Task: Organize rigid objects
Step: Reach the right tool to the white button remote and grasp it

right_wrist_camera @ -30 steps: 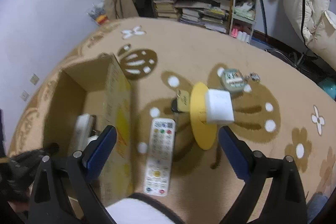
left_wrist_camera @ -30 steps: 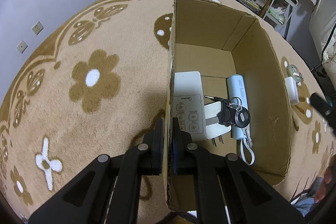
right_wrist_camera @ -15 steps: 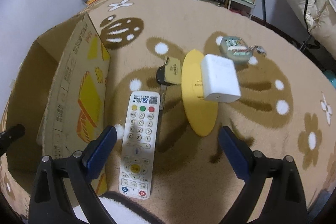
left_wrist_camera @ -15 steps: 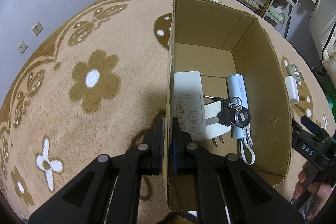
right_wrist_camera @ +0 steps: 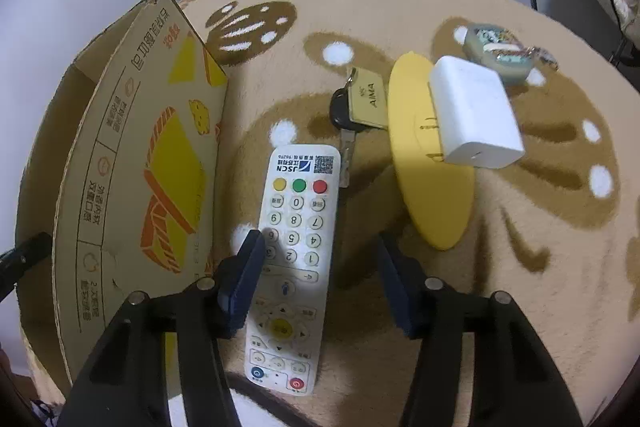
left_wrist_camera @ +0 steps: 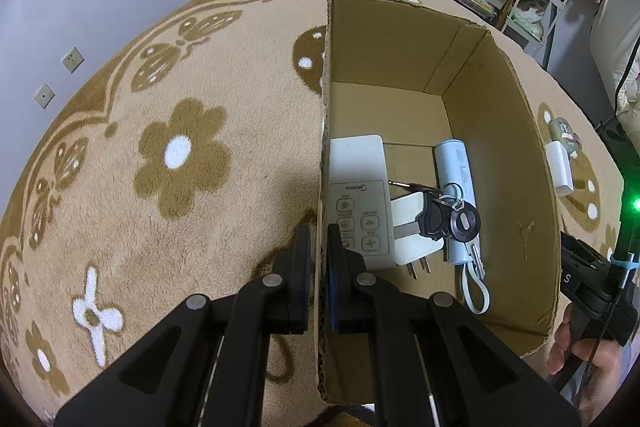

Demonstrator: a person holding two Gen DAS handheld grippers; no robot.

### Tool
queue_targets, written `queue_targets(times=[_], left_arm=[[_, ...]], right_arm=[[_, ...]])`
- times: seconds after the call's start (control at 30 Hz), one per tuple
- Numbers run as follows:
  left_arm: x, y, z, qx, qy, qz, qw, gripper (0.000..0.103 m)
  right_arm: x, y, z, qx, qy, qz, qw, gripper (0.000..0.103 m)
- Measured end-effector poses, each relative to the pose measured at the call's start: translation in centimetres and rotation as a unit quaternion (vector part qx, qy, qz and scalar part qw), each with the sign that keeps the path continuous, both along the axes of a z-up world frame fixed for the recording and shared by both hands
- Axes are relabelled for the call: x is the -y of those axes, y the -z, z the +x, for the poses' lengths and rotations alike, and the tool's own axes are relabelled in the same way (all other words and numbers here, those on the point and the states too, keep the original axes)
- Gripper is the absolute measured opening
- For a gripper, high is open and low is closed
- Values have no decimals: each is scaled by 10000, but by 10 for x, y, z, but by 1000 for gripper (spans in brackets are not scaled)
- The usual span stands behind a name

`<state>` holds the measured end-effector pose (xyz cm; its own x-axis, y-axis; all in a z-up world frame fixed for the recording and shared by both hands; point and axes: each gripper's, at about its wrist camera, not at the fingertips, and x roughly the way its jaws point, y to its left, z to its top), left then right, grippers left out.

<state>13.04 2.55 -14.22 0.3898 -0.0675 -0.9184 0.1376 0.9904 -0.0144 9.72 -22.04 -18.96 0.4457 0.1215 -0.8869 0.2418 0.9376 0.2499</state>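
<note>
The left claw [left_wrist_camera: 318, 259] is clamped on the near side wall of the open brown cardboard box [left_wrist_camera: 500, 131], one pad outside and one inside. Inside the box, from its near end, lie a white air-conditioner remote [left_wrist_camera: 360, 199], a white plug adapter [left_wrist_camera: 414, 231] with a bunch of black keys [left_wrist_camera: 448, 217] on top of it, and a pale blue cylindrical power bank [left_wrist_camera: 458, 183] with a white loop strap.

The right claw [right_wrist_camera: 320, 275] stands half-wide with its jaws closing, straddling the long white television remote with coloured buttons [right_wrist_camera: 298, 239] that lies on the beige flowered carpet [right_wrist_camera: 520, 267] just beside the box's printed outer wall. The left pad overlaps the remote's edge (whether it presses there I cannot tell), while the right pad is clear of it. Beyond the remote lie a black-headed key with a tan tag [right_wrist_camera: 360, 103], then a flat yellow disc [right_wrist_camera: 432, 187] carrying a white charger block [right_wrist_camera: 474, 119], and farthest a small greenish patterned case [right_wrist_camera: 500, 53].
</note>
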Motion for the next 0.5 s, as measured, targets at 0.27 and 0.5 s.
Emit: queue_targets(times=[0.27, 0.5], left_arm=[[-1, 0, 2, -27, -14, -59, 10000, 7], [-1, 1, 2, -41, -11, -80, 10000, 7]], right_arm=[[-10, 3, 6, -37, -118, 146, 9998, 56], [-24, 7, 10, -408, -291, -323, 9982, 45]])
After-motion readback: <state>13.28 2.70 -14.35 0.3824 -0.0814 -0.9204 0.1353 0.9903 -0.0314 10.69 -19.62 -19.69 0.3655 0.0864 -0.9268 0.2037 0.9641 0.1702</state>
